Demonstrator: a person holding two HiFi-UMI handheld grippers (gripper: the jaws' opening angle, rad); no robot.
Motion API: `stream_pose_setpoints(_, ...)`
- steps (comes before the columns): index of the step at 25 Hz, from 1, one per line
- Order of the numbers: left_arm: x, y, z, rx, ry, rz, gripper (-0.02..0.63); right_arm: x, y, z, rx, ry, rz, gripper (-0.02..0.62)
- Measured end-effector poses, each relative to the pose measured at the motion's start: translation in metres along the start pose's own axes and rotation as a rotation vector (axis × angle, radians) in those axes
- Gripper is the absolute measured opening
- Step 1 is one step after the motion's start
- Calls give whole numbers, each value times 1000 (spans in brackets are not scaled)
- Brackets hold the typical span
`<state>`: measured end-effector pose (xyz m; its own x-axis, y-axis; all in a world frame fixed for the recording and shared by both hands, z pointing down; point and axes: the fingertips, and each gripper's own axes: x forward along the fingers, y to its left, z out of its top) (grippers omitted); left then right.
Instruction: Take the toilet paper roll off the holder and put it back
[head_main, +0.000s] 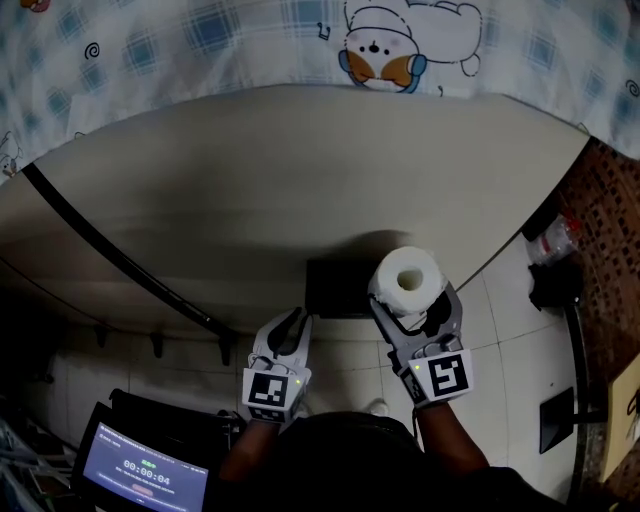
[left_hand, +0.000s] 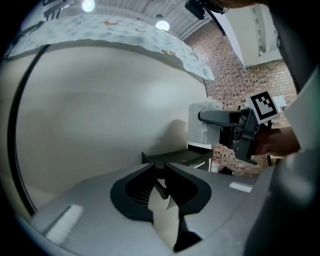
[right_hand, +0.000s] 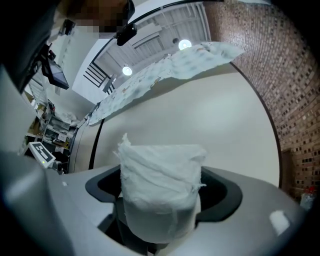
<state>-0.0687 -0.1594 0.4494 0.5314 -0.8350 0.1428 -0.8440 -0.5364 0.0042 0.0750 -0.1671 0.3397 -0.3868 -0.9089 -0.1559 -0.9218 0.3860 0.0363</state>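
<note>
Right gripper (head_main: 412, 302): jaws stand wide and are clamped on the toilet paper roll (head_main: 407, 278), one pad on each flank. The roll is off the holder (head_main: 335, 290) and sits upright between the jaws, its hollow core end facing the head camera. The right gripper view shows its outer wrap loose and ragged, with a torn corner sticking up at the jaws' left.

The holder, a dark shelf-like fitting on the cream wall (head_main: 300, 170), lies just to the left of this gripper and behind the roll. Nothing stands between roll and holder.

Left gripper (head_main: 297, 322): jaws drawn almost together, nothing between them. It sits just left of the right gripper, tips pointing at the holder's near edge.

Surroundings:
- A black rail (head_main: 110, 250) runs diagonally across the wall, well to the left of both grippers.
- A patterned cloth (head_main: 250, 40) with a cartoon animal print hangs along the wall's far edge, beyond the grippers.
- A brick wall (head_main: 610, 220) and some dark fittings (head_main: 555, 280) are to the right of the right gripper.
- A screen (head_main: 145, 470) sits behind and left of the left gripper.

Writing: the screen reads 00:00:04; its smaller lines are illegible.

Count: two grippers, one roll, one holder, one square-marker face showing on each gripper, one screen.
</note>
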Motion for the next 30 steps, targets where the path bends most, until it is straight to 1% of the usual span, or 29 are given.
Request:
stream_pose_setpoints(1,0,-1,-6,6,13,0,98,-2,-1,0,1,-1,-2,446)
stream_pose_setpoints(2,0,-3,-12,8,29,1,104,-4,-2,0,1,-1,-4,446)
stream_pose_setpoints(8,3,-11,-47,7,104,-1,104,-12,-8,-1,4,4,-12,446)
stream_pose_setpoints(11,9,-15,-65,7,150,-14,104,-15,-11,-1,8,5,-16,446)
stream_pose_setpoints(15,22,-20,-89,28,207,-40,104,-17,-12,2,7,-2,-16,446)
stream_pose_setpoints(19,32,-21,-98,33,224,-48,106,-21,-12,2,6,-2,-16,446)
stream_pose_setpoints(24,39,-25,-98,27,222,-68,117,-25,-8,-1,8,12,-8,446)
stream_pose_setpoints(28,34,-30,-94,10,217,-63,97,-27,-11,-1,10,17,-16,446)
stream_pose_setpoints(30,29,-30,-95,2,225,-58,71,-29,-13,-1,15,19,-23,446)
